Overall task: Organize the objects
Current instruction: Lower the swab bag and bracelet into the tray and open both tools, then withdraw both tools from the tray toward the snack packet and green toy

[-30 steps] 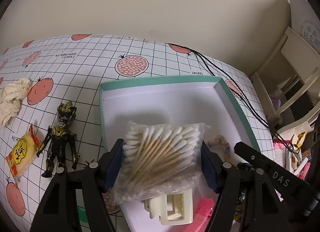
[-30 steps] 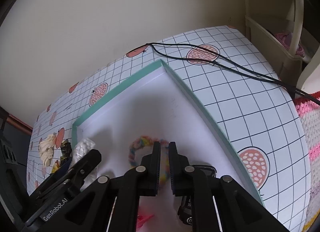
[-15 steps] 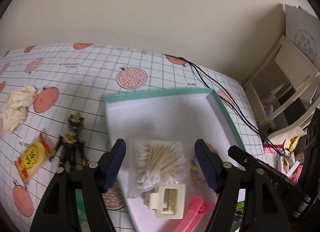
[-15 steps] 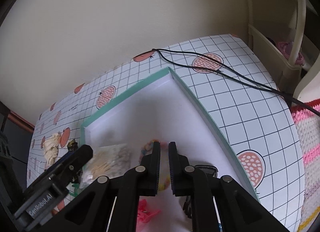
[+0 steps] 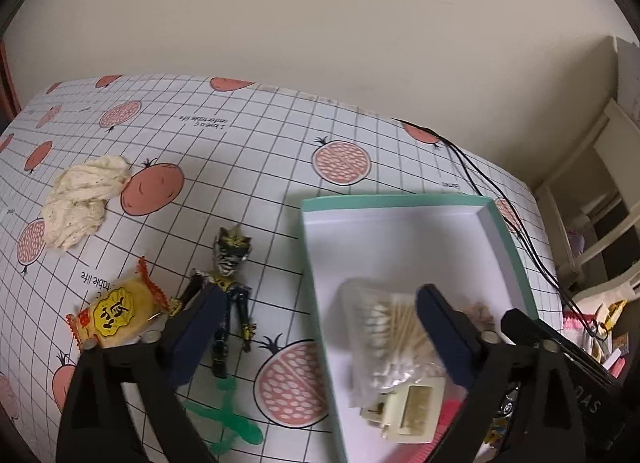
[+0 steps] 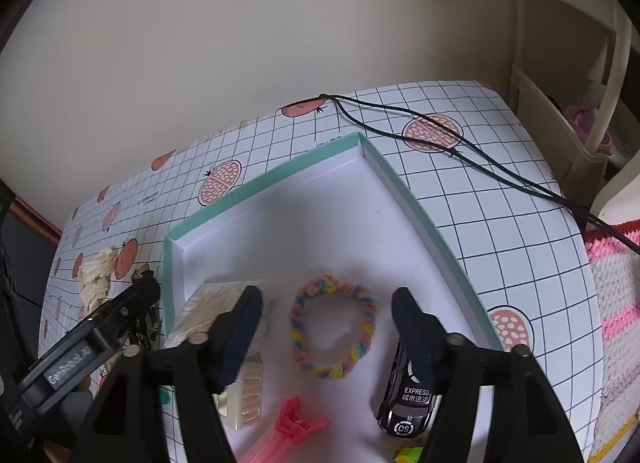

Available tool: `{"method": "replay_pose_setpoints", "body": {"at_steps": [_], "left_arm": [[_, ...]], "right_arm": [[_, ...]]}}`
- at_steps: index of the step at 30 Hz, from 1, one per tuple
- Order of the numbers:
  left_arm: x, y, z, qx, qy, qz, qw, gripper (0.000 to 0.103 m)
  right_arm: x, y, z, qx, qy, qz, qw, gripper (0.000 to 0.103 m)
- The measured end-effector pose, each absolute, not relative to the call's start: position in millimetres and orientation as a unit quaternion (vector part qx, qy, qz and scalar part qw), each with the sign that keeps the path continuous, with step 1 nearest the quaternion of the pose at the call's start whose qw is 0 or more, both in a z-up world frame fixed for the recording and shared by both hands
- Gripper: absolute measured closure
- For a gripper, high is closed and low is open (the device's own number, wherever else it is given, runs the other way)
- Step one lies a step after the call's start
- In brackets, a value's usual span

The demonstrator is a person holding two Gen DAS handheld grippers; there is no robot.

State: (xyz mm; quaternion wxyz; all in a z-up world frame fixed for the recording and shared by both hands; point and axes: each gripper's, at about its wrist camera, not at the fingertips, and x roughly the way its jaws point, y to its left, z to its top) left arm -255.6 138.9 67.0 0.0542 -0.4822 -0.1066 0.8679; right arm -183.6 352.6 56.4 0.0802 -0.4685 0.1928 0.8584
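Observation:
A clear bag of cotton swabs lies inside the teal-rimmed white box, free of any grip. My left gripper hangs open and wide over the box's left wall, its right finger above the bag and its left finger above a black-and-gold toy figure. My right gripper is open over a pastel braided hair tie on the box floor, one finger on each side of it. The swab bag shows left of the right gripper.
Also in the box are a cream hair claw, a pink clip and a black toy car. On the tablecloth lie a yellow snack packet, a cream cloth and a green plastic piece. Black cables run behind the box.
The left gripper let go of the swab bag, which now lies in the box, then opened wide and shifted left. The right gripper went from shut to open.

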Motion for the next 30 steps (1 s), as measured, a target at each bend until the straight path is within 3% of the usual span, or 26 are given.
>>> {"method": "replay_pose_setpoints", "body": {"at_steps": [5, 11, 30], "left_arm": [[-256.9, 133.2, 68.7, -0.481, -0.107, 0.869, 0.046, 0.0], [-258.7, 126.2, 70.6, -0.481, -0.112, 0.868, 0.044, 0.0], [-249.0, 50.4, 124.9, -0.437, -0.126, 0.89, 0.042, 0.0]], "right_arm": [[-184.0, 350.6, 54.1, -0.471, 0.187, 0.858, 0.083, 0.009], [-183.6, 344.1, 59.8, -0.462, 0.164, 0.868, 0.084, 0.0], [-196.8, 285.2, 98.0, -0.442, 0.159, 0.882, 0.044, 0.0]]}}
